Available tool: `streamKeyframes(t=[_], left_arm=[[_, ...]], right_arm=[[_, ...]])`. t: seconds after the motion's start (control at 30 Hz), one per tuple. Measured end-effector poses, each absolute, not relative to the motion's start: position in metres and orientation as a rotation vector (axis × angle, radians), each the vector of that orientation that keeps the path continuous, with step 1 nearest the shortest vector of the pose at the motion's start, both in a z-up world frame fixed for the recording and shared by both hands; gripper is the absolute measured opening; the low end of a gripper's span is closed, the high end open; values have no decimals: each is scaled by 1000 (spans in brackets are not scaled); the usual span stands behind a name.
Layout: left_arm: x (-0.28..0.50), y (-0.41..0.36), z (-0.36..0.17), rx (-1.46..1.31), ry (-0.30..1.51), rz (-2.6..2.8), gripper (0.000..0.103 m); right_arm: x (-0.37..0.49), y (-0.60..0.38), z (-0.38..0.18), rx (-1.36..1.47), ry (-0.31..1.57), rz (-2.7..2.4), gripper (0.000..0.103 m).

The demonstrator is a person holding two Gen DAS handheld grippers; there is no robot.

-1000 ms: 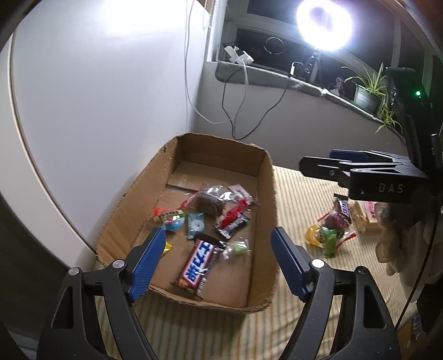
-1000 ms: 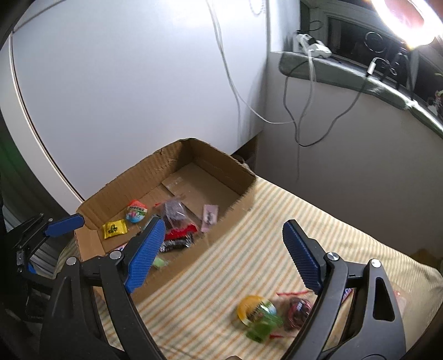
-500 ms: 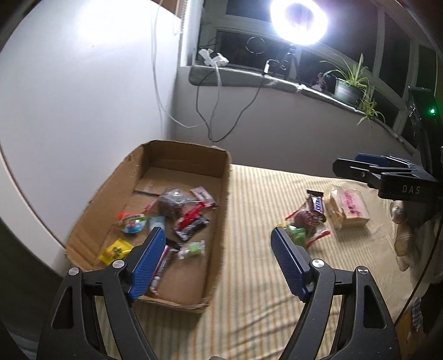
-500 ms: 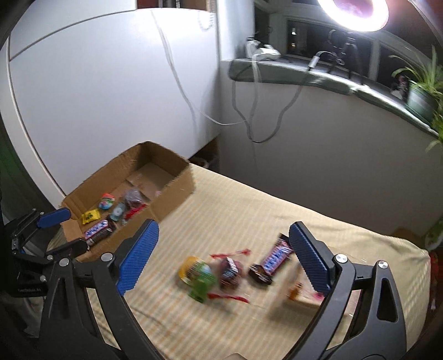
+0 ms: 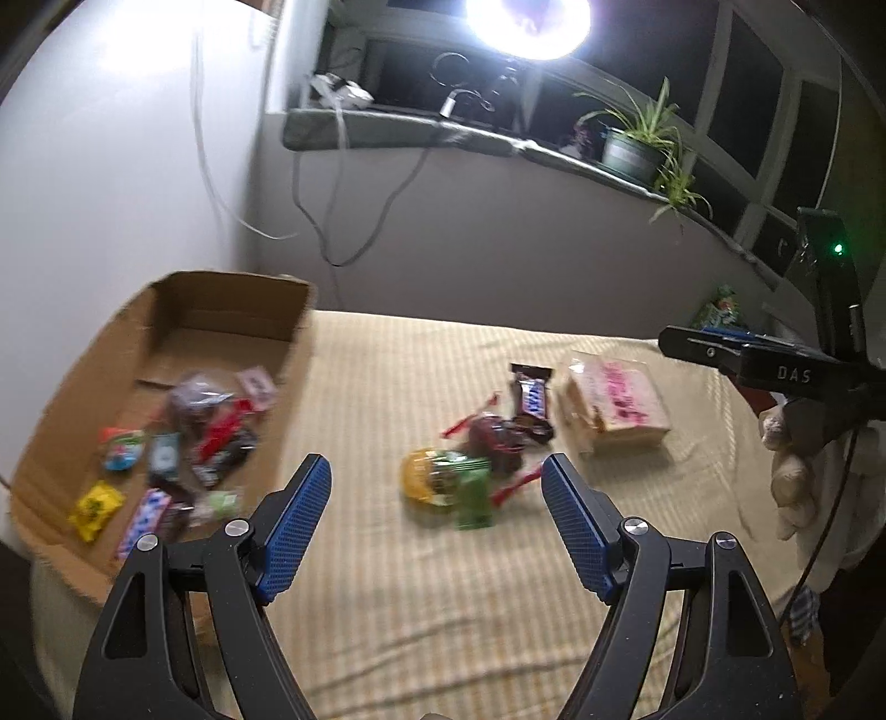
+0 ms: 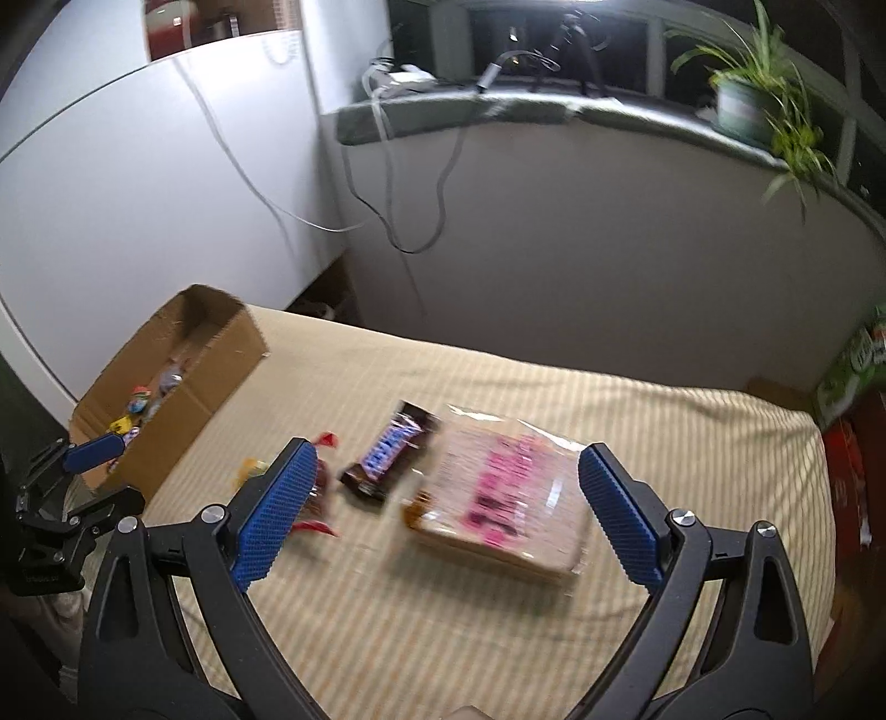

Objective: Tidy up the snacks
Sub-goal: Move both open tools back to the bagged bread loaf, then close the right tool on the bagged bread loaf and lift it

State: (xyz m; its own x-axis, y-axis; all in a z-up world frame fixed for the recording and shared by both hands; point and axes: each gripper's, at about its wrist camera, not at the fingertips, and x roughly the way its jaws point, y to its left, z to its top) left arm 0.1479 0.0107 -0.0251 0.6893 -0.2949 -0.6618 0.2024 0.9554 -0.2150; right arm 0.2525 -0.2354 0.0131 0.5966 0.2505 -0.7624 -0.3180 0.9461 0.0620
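Observation:
A cardboard box (image 5: 232, 299) at the left of the striped cloth holds several wrapped snacks. Loose on the cloth lie a yellow-green candy (image 5: 443, 482), a dark red-wrapped sweet (image 5: 493, 443), a brown chocolate bar (image 5: 531, 401) and a clear pack with pink print (image 5: 614, 407). My left gripper (image 5: 434, 498) is open and empty, hovering just short of the yellow-green candy. My right gripper (image 6: 443, 493) is open and empty above the pink-print pack (image 6: 498, 498) and the chocolate bar (image 6: 393, 448). The box also shows in the right wrist view (image 6: 183, 382).
A white wall stands left of the box. A windowsill with cables, a ring light (image 5: 526, 22) and a potted plant (image 5: 637, 144) runs along the back. Green and red packages (image 6: 853, 376) sit at the cloth's right edge.
Both grippers have swung right, away from the box and toward the loose snacks. The right gripper now frames the pink-print pack; both stay open.

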Motion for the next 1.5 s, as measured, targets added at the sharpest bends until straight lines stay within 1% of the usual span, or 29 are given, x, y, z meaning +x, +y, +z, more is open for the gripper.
streamKeyframes(t=[0.63,0.67,0.77,0.8,0.83,0.87,1.0,1.1,1.23,1.27,1.37,1.5], left_arm=[[205,-77,-45,-197,890,-485,79],[207,-81,-46,-202,895,-495,78],[216,-91,-50,-215,915,-527,75],[219,-94,-52,-216,923,-530,72],[223,-96,-53,-217,931,-538,69],[225,-100,-55,-218,940,-548,68],[231,-111,-58,-192,951,-576,62],[236,-117,-61,-177,965,-587,62],[244,-121,-68,-187,991,-593,62],[246,-122,-70,-189,996,-595,62],[249,-126,-73,-191,1011,-604,58],[250,-129,-74,-177,1009,-603,54]], right_arm=[[283,-295,-44,92,1046,362,97],[285,-298,-47,108,1056,365,96],[289,-300,-52,134,1073,379,86],[290,-300,-54,139,1080,384,84],[292,-299,-55,139,1082,383,84],[293,-300,-56,139,1084,383,84],[297,-300,-60,139,1095,389,78],[301,-300,-64,146,1109,396,73],[307,-302,-71,153,1131,397,73],[308,-302,-73,160,1139,405,71],[313,-304,-79,173,1156,404,64],[315,-309,-81,197,1166,404,62]])
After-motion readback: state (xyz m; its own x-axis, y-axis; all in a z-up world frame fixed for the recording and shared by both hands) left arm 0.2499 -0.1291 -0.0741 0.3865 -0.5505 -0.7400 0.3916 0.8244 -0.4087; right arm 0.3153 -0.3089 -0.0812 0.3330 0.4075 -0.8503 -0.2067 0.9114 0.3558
